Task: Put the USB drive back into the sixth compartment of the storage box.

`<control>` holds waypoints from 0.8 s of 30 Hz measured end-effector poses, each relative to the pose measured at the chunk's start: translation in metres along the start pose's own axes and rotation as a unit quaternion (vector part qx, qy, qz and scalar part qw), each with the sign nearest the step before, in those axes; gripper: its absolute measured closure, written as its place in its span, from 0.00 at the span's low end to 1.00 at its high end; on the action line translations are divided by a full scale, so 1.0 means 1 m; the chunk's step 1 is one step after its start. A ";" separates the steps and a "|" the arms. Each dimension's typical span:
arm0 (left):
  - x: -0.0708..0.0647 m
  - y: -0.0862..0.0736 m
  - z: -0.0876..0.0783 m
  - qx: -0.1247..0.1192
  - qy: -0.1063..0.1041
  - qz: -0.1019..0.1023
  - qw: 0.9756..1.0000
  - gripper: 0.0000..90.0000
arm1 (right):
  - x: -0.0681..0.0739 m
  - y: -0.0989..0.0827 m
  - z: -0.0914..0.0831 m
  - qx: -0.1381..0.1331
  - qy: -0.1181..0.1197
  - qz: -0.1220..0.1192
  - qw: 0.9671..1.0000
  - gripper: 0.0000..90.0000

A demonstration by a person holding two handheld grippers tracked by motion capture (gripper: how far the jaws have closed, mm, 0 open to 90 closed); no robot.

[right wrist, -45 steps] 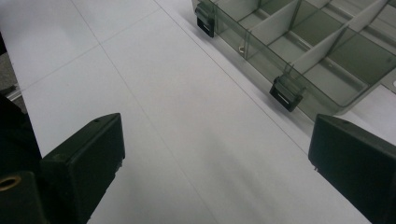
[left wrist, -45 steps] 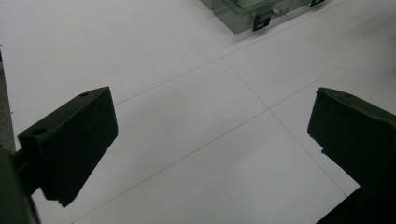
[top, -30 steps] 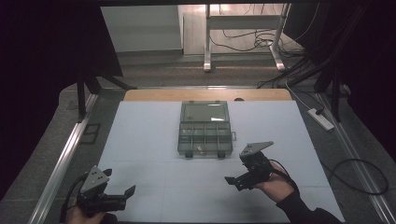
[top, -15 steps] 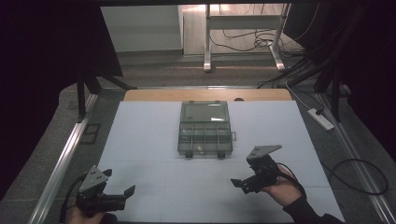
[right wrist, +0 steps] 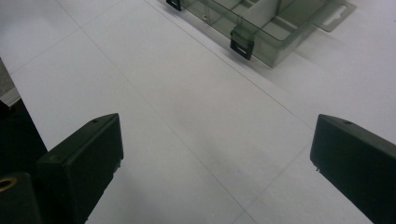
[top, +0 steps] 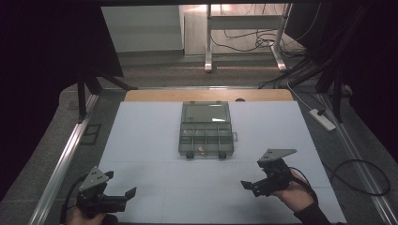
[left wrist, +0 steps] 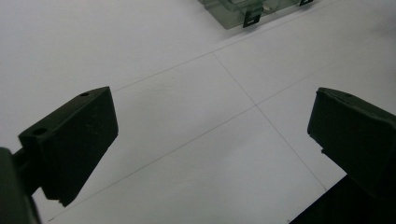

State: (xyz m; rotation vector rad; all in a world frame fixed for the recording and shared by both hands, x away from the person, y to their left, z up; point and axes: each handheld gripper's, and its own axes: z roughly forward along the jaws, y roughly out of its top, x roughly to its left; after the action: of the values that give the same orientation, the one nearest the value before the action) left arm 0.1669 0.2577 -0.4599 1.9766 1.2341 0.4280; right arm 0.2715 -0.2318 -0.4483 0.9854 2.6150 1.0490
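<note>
Resting low at the near left corner of the table (top: 141, 140), the left gripper (top: 123, 197) is sitting almost where it was a second ago, having sunk only slightly toward the near edge, its jaws spread wide with nothing between them, as the left gripper view confirms with bare white surface showing between the two black pads. Lying in the middle of the table, a little toward the far edge, the clear compartment box (top: 206, 130) is staying put with its lid folded back flat behind it, its dividers exposed and two dark latches hanging at its near wall; a small pale item seems to be lying in one near compartment, though it is too small to identify. Moving on to the right, the right gripper (top: 248, 185) is the one that is changing: over the last second it is drifting back from the box toward the near right part of the table, and its jaws are likewise gaping and empty, with the box's near right corner (right wrist: 261, 42) showing well ahead of them. Judging from this, both tools are pulling away rather than approaching, so work on the box is probably either finished or not yet begun.
</note>
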 end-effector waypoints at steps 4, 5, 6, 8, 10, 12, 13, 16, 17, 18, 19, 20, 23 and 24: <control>-0.001 0.000 0.000 0.000 0.001 0.001 1.000 0.02 | -0.003 -0.007 -0.007 -0.001 -0.008 0.007 1.000 0.03; -0.001 0.000 0.000 0.001 0.001 0.001 1.000 0.02 | -0.004 -0.008 -0.008 -0.001 -0.010 0.008 1.000 0.03; -0.001 0.000 0.001 0.001 0.001 0.001 1.000 0.02 | -0.005 -0.009 -0.009 -0.002 -0.013 0.008 1.000 0.02; -0.001 0.000 0.001 0.001 0.001 0.001 1.000 0.02 | -0.006 -0.012 -0.012 -0.003 -0.017 0.012 1.000 0.02; -0.001 0.000 0.001 0.001 0.001 0.001 1.000 0.02 | -0.007 -0.015 -0.014 -0.005 -0.020 0.016 1.000 0.02; -0.001 0.000 0.001 0.002 0.002 0.002 1.000 0.02 | -0.008 -0.017 -0.016 -0.006 -0.022 0.018 1.000 0.02; -0.001 0.000 0.001 0.002 0.002 0.003 1.000 0.02 | -0.008 -0.018 -0.018 -0.006 -0.023 0.021 0.999 0.01; -0.001 0.000 0.001 0.002 0.002 0.003 1.000 0.02 | -0.009 -0.022 -0.020 -0.004 -0.025 0.024 0.999 0.01; -0.001 0.000 0.001 0.003 0.003 0.003 1.000 0.02 | -0.009 -0.023 -0.021 -0.003 -0.026 0.025 0.999 0.01; -0.001 0.000 0.001 0.003 0.003 0.003 1.000 0.02 | -0.010 -0.024 -0.022 -0.003 -0.027 0.026 0.999 0.01; -0.001 0.000 0.001 0.003 0.003 0.003 1.000 0.02 | -0.010 -0.024 -0.022 -0.003 -0.027 0.026 0.999 0.01; -0.001 0.000 0.001 0.003 0.003 0.004 1.000 0.02 | -0.010 -0.025 -0.022 -0.002 -0.028 0.029 0.999 0.01; -0.001 0.000 0.001 0.003 0.003 0.004 1.000 0.02 | -0.013 -0.030 -0.026 -0.002 -0.034 0.035 0.999 0.00; -0.001 0.000 0.001 0.003 0.004 0.004 1.000 0.02 | -0.013 -0.031 -0.027 -0.002 -0.036 0.037 0.999 0.00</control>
State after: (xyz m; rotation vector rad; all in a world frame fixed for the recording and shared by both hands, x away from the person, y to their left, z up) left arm 0.1672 0.2560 -0.4601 1.9873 1.2337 0.4360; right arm 0.2556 -0.2719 -0.4496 1.1041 2.5367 1.0152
